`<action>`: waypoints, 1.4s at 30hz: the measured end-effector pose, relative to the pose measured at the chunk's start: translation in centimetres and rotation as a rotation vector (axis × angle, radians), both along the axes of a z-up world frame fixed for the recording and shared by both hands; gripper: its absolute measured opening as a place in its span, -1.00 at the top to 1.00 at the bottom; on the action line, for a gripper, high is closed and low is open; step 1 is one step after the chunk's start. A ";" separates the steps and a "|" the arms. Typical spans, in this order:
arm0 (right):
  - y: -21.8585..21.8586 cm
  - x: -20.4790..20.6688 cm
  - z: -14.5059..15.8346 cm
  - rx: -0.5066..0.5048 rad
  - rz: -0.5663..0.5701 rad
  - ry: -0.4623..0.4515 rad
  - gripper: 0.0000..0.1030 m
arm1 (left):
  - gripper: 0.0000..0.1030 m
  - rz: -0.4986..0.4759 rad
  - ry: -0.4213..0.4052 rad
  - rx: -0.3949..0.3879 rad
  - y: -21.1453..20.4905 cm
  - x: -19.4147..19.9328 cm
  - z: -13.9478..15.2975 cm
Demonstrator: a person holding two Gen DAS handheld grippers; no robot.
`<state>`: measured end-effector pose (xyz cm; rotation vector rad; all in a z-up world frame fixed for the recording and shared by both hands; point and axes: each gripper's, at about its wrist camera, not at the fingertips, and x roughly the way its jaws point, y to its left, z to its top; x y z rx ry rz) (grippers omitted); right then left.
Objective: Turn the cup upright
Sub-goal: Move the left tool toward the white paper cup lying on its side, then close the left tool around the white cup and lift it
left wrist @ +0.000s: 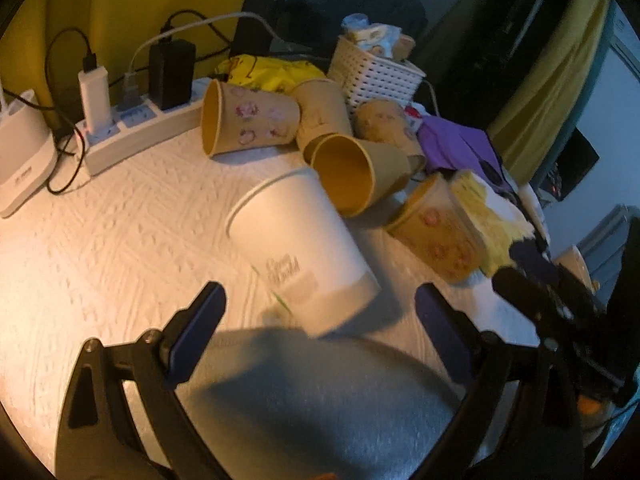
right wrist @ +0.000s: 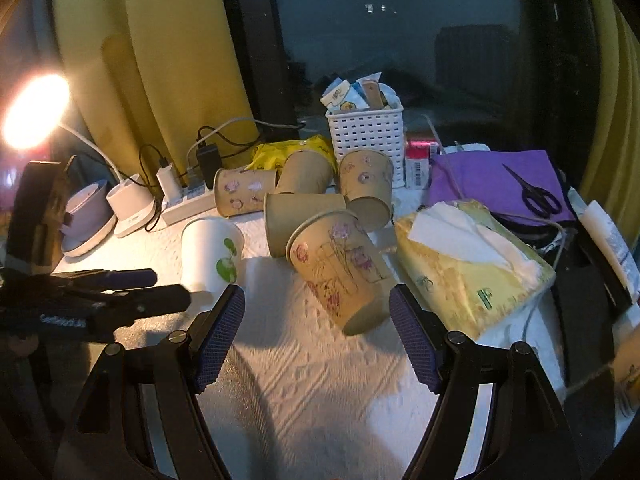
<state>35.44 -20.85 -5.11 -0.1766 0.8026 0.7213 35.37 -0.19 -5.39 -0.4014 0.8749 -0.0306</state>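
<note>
— Listing item one: is the white cup (left wrist: pixel 300 240) held?
— No. It is seen free on the embossed white cloth (left wrist: pixel 120 248), between and just ahead of the spread jaws of the left gripper (left wrist: pixel 316 322). In the right wrist view it appears upright; in the left it looks tilted and blurred, so its seating cannot be told.
— Item two?
— A flowered kraft cup (right wrist: pixel 340 268), lying on its side, framed by the right gripper (right wrist: pixel 316 328), whose jaws are parted and empty, apparently lined up for a grasp.
— Remainder?
— More kraft cups (right wrist: pixel 276 192), piled against a white basket (right wrist: pixel 366 140); a tissue pack (right wrist: pixel 472 264) is lodged beside them.
</note>
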 end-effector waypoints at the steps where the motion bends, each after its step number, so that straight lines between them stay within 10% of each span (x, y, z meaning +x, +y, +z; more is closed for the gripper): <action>1: 0.1 0.2 -0.2 0.002 0.001 0.001 -0.51 | -0.87 0.008 0.007 -0.018 0.2 0.5 -0.2; 13: 0.8 1.9 -1.3 0.005 -0.007 0.019 -0.51 | -0.83 0.037 0.085 -0.097 1.5 3.7 -2.8; 21: 0.5 2.0 -0.7 0.008 -0.021 0.019 -0.51 | -0.31 -0.015 0.074 -0.082 1.1 3.6 -2.7; 42: -0.6 -4.0 2.9 0.060 -0.011 0.033 -0.51 | -0.29 -0.121 -0.105 0.103 -2.3 -7.0 2.7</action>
